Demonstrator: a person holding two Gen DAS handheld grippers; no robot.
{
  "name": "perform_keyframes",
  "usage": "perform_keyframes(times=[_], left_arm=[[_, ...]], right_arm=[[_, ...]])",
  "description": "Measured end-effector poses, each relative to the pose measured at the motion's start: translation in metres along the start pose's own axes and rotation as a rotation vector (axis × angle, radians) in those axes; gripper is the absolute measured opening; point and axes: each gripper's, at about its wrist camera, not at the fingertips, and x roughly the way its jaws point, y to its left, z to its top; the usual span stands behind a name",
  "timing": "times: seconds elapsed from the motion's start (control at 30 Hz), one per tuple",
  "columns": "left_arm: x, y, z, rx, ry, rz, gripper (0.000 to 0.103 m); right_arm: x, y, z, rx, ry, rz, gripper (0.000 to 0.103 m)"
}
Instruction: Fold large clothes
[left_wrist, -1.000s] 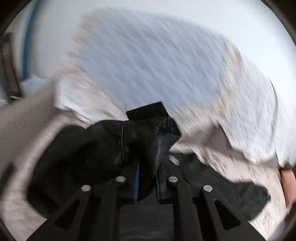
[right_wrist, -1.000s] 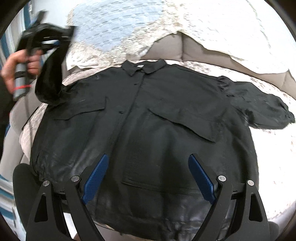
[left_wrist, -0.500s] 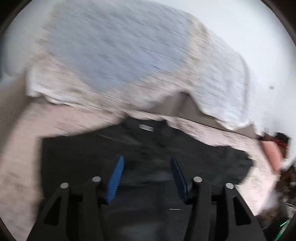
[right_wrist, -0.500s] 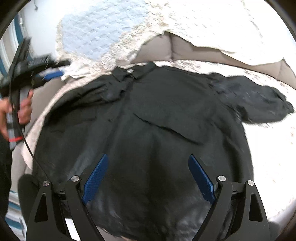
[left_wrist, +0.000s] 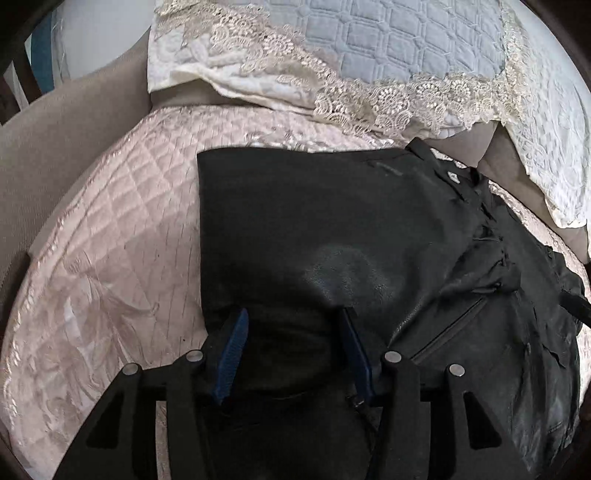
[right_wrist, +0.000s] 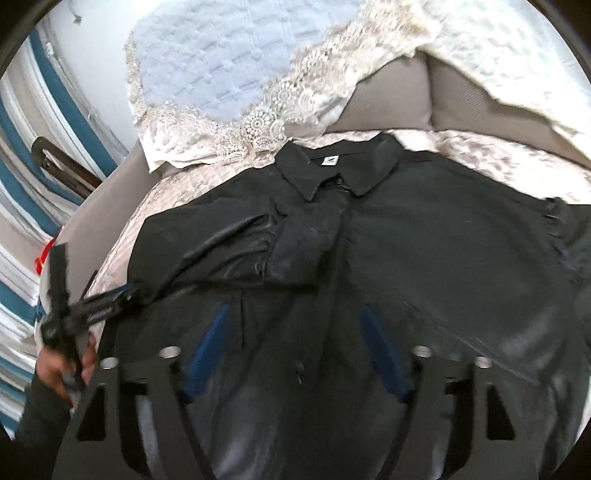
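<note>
Since a second ago the left gripper (left_wrist: 291, 325) has let go of the black sleeve it was lifting, and that sleeve is now lying folded inward across the front of the black shirt (left_wrist: 332, 229). The left fingers (left_wrist: 232, 350) are now standing apart with nothing between the blue pads, hovering just over the shirt's folded left side; whether they are touching the cloth cannot be told. Ahead of these fingers the shirt is showing a straight folded edge, and beyond it the collar (left_wrist: 443, 166) with its white label is lying to the far right. To the left of the fingers the pink quilted cover (left_wrist: 122, 221) of the sofa is lying bare, and further out a lace-edged quilted throw (left_wrist: 388, 48) is draping over the sofa back.

The right gripper (right_wrist: 295, 339) is also gaping wide, its fingers (right_wrist: 384, 350) holding nothing and hanging over the shirt's lower front. Just ahead of them the folded sleeve (right_wrist: 295, 251) is resting on the chest, below the collar (right_wrist: 332, 170). Far to the right of the fingers the other sleeve (right_wrist: 569, 236) is still lying spread out. At the left of these fingers the person's left hand (right_wrist: 62, 365) is gripping the handle of the left gripper (right_wrist: 107, 295), which is pointing at the shirt's edge.
</note>
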Motion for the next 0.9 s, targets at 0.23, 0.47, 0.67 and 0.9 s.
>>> perform_keyframes(times=[0.23,0.47,0.67,0.9], left_arm=[[-0.015,0.016,0.015,-0.022,-0.079,-0.008,0.053],[0.001,0.03,0.013,-0.062,-0.022,-0.007,0.053],[-0.01,0.021,0.003,0.004,-0.025,0.032,0.053],[-0.076,-0.008,-0.026,0.006,-0.109,-0.032,0.054]], right_arm=[[0.074,0.007,0.038,0.012,0.1,0.015,0.045],[0.092,0.017,0.045,-0.072,0.14,-0.063,0.036],[0.071,0.003,0.013,-0.065,0.145,-0.076,0.036],[-0.033,-0.019,-0.032,-0.037,-0.003,-0.053,0.041]])
